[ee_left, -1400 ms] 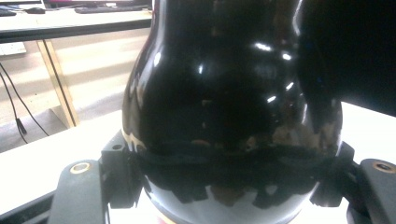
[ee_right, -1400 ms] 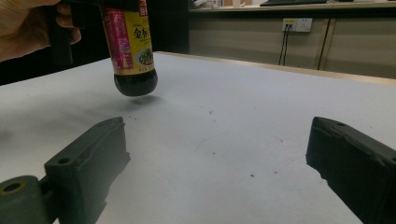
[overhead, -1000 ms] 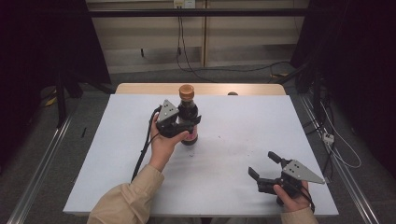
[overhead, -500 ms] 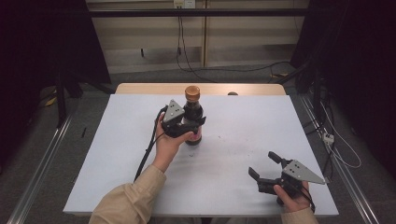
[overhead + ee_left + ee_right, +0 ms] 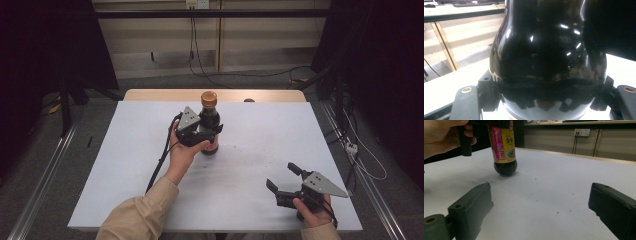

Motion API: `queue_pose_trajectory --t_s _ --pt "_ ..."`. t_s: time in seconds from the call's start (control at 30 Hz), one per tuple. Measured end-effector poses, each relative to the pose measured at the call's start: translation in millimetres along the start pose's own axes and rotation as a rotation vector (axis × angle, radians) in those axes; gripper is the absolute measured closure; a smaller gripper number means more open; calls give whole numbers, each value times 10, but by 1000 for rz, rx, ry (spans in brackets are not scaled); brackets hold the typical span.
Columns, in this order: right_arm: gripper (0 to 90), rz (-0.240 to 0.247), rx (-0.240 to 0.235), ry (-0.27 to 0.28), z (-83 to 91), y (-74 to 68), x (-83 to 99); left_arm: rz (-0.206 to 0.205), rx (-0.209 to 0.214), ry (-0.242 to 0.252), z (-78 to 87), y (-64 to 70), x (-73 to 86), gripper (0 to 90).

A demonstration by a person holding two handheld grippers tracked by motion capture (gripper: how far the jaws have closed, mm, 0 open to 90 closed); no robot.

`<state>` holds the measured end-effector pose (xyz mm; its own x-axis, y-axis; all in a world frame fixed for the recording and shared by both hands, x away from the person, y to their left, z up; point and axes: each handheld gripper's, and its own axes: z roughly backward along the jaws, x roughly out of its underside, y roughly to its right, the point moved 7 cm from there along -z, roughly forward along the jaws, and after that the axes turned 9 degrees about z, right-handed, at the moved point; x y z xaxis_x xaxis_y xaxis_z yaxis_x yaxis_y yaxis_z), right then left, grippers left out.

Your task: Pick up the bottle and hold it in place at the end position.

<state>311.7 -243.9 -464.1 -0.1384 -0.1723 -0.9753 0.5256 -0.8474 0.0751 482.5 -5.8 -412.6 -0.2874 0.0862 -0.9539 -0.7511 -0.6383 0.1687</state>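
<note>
Bottle [image 5: 209,122] of dark sauce stands clamped in the left gripper [image 5: 200,134] on the table [image 5: 125,165] — right gripper [image 5: 287,181] well apart, jaws wide, holding nothing.

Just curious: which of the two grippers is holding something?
The left gripper: its jaws clamp the dark bottle. The right gripper rests open near the table's edge.

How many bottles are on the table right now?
1. A dark sauce bottle with an orange-brown cap stands near the table's far middle, clamped in the left hand-held gripper. The right hand-held gripper sits open and empty at the near right.
</note>
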Motion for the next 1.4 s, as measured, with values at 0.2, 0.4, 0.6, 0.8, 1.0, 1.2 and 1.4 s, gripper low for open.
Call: queue_pose_trajectory --t_s 0.2,0.4,0.6,0.8,1.0,1.2,1.4 --pt "41 2 1 -1 2 2 6 -9 1 -6 -63 12 25 282" --pt "42 3 5 -7 12 5 11 -8 17 -2 -104 29 26 282" --pt "42 5 6 -2 16 5 4 -15 18 -3 -145 55 44 282" --pt "42 4 5 -5 18 6 8 -27 24 1 -152 53 49 281" --pt "43 9 -1 -14 10 -7 18 -38 31 -6 -143 53 56 279" --pt "42 11 1 -17 10 -4 14 -20 46 -7 -102 16 71 280" --pt "42 11 -8 -24 -24 -11 8 -12 62 -11 -98 10 87 285"
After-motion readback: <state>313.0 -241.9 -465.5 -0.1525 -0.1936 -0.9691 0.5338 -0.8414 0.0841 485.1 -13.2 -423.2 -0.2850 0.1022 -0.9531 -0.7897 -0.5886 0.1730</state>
